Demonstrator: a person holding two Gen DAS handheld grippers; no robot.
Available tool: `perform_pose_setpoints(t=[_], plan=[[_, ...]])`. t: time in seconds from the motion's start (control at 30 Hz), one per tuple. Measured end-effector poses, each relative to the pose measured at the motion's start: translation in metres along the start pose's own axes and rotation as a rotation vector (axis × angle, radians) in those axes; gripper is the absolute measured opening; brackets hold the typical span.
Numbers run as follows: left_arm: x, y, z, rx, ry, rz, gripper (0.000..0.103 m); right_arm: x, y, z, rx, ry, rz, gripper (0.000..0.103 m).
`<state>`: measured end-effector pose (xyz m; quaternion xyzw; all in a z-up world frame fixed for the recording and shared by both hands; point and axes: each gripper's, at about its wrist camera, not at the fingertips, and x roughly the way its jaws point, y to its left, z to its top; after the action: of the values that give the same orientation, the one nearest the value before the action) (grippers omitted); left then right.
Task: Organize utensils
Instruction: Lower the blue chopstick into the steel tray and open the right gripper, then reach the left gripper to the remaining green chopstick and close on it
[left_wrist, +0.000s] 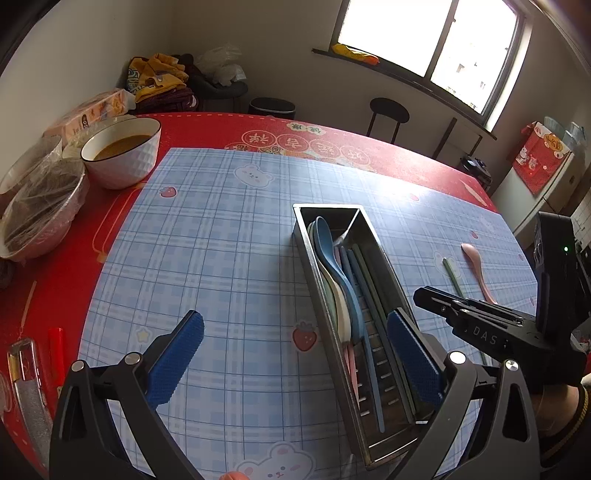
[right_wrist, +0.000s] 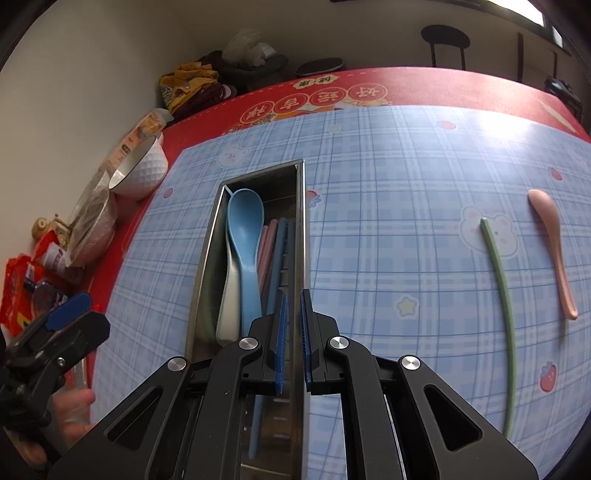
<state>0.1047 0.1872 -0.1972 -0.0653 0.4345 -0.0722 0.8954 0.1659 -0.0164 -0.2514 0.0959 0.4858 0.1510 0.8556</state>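
A long steel utensil tray (left_wrist: 325, 291) (right_wrist: 201, 266) lies on the blue checked mat, holding a blue spoon (right_wrist: 243, 229) (left_wrist: 334, 254), pale spoons, and pink and blue chopsticks (right_wrist: 275, 251). A green chopstick (right_wrist: 502, 295) (left_wrist: 452, 271) and a pink spoon (right_wrist: 552, 243) (left_wrist: 478, 269) lie loose on the mat to the tray's right. My left gripper (left_wrist: 295, 350) is open, with its right finger (left_wrist: 410, 354) over the tray's near end. My right gripper (right_wrist: 293, 332) hovers over the tray's right wall, its pads a narrow gap apart with the wall's edge between them.
A white bowl of brown liquid (left_wrist: 122, 151) and wrapped bowls (left_wrist: 40, 206) stand at the mat's left on the red tablecloth (left_wrist: 221, 125). A knife (left_wrist: 29, 387) and a red lighter (left_wrist: 55, 354) lie at the near left. A black stool (left_wrist: 388, 114) stands beyond the table.
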Motion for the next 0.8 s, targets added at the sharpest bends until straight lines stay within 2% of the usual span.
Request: perform_pose_setpoints(t=[0.03, 0.1, 0.17, 0.3, 0.4, 0.47, 0.57, 0.7, 0.77, 0.8], plan=[[-0.002, -0.002, 0.000, 0.002, -0.006, 0.004, 0.097, -0.003, -0.001, -0.001, -0.015, -0.011, -0.012, 0.010], [-0.004, -0.006, 0.001, 0.003, -0.013, 0.018, 0.097, -0.009, -0.004, -0.004, -0.031, -0.030, -0.028, 0.023], [-0.006, -0.011, 0.001, 0.003, -0.019, 0.031, 0.097, -0.016, -0.008, -0.005, -0.036, -0.051, -0.035, 0.044], [-0.011, -0.023, 0.002, 0.003, -0.034, 0.047, 0.097, -0.030, -0.017, -0.007, -0.046, -0.072, -0.046, 0.051], [-0.014, -0.037, 0.003, 0.010, -0.043, 0.033, 0.097, -0.041, -0.029, -0.008, -0.034, -0.079, -0.046, 0.059], [-0.016, -0.049, 0.004, 0.018, -0.048, 0.024, 0.097, -0.049, -0.038, -0.009, -0.026, -0.087, -0.049, 0.067], [-0.018, -0.068, 0.006, 0.029, -0.055, 0.016, 0.097, -0.062, -0.053, -0.010, -0.018, -0.101, -0.057, 0.073], [-0.018, -0.099, 0.009, 0.058, -0.068, 0.019, 0.097, -0.084, -0.077, -0.011, -0.007, -0.138, -0.086, 0.075], [-0.017, -0.115, 0.010, 0.072, -0.069, 0.031, 0.097, -0.096, -0.091, -0.012, -0.001, -0.162, -0.102, 0.084], [-0.016, -0.122, 0.010, 0.078, -0.067, 0.038, 0.097, -0.101, -0.097, -0.012, 0.004, -0.173, -0.108, 0.084]])
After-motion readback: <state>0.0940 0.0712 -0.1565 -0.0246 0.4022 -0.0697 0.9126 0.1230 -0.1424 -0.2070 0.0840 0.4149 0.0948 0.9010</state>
